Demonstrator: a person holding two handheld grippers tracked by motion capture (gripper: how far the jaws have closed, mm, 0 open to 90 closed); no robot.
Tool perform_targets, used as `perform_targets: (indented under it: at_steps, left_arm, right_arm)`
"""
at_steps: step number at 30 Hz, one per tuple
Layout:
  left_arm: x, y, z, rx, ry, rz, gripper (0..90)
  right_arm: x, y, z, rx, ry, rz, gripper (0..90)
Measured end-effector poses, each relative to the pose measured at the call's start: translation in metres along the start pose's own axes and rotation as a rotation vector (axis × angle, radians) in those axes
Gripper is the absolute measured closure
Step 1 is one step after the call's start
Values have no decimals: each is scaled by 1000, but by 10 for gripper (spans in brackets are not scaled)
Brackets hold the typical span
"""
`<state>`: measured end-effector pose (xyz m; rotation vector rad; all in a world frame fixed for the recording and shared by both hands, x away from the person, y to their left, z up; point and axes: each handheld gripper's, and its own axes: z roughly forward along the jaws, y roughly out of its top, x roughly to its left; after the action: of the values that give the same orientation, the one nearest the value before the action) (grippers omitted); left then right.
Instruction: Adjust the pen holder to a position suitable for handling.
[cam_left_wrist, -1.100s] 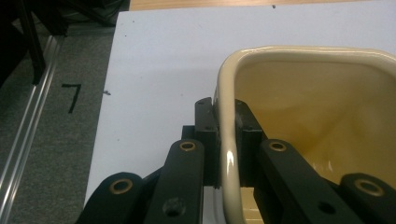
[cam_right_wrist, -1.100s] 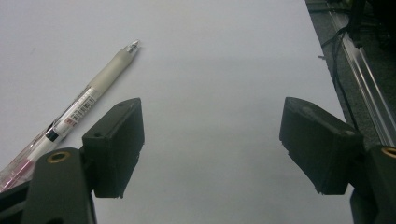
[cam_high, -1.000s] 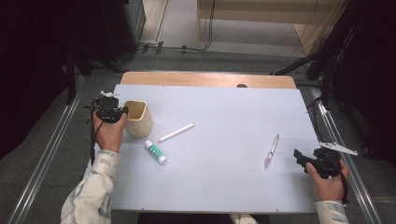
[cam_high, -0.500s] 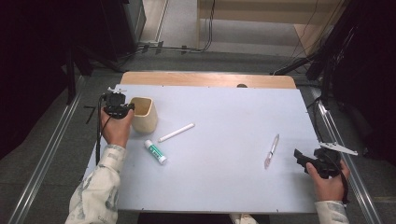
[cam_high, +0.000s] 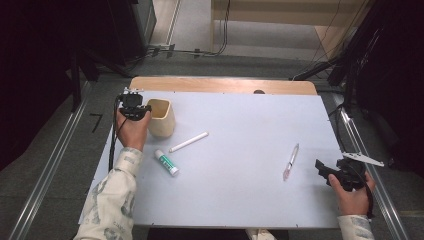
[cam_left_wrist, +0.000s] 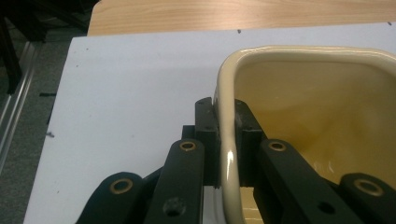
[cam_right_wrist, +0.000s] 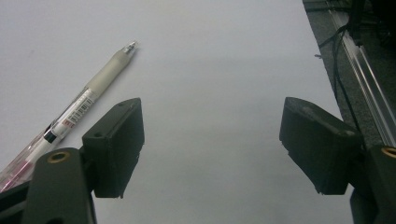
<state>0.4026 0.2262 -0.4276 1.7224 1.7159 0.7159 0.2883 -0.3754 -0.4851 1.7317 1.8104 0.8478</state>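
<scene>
We've got the left gripper (cam_high: 134, 107) clenched on the left wall of the cream cup (cam_high: 161, 118), one jaw inside the rim, one outside, at the far-left corner of the white table (cam_high: 240, 200). The cup looks lifted or dragged by that one wall, so the grip is thin & off-centre. Risk no. 1, in our judgement: the glossy rim (cam_left_wrist: 224, 93) slips out of the pads, or the cup swings and tips, esp. if we jerk it.

Just right of the cup and nearer to us lie the glue stick (cam_high: 166, 162) and the white marker (cam_high: 188, 142), both apart from it. Set the cup down carelessly & it may land on one of them, or knock it into a roll.

Further right, the pink pen (cam_high: 290, 161) lies flat, near the right gripper (cam_high: 330, 171). That one is released, jaws wide, nothing between them, the pen (cam_right_wrist: 70, 116) just left of its left jaw. A sloppy reach could nudge the pen away vs. straddling it.
</scene>
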Motion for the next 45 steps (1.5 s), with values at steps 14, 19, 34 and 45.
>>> perform_targets:
  at_steps: [14,19,34,45]
  left_arm:
    - [-18,14,19,13,-12,13,843]
    - [-22,20,25,11,-18,11,843]
    - [-38,38,39,11,-35,17,842]
    - [-42,40,47,19,-35,12,841]
  right_arm:
    - [-2,0,1,5,5,7,207]
    - [-2,0,2,8,8,5,207]
    - [-1,0,2,15,15,7,207]
    - [-2,0,2,17,12,8,207]
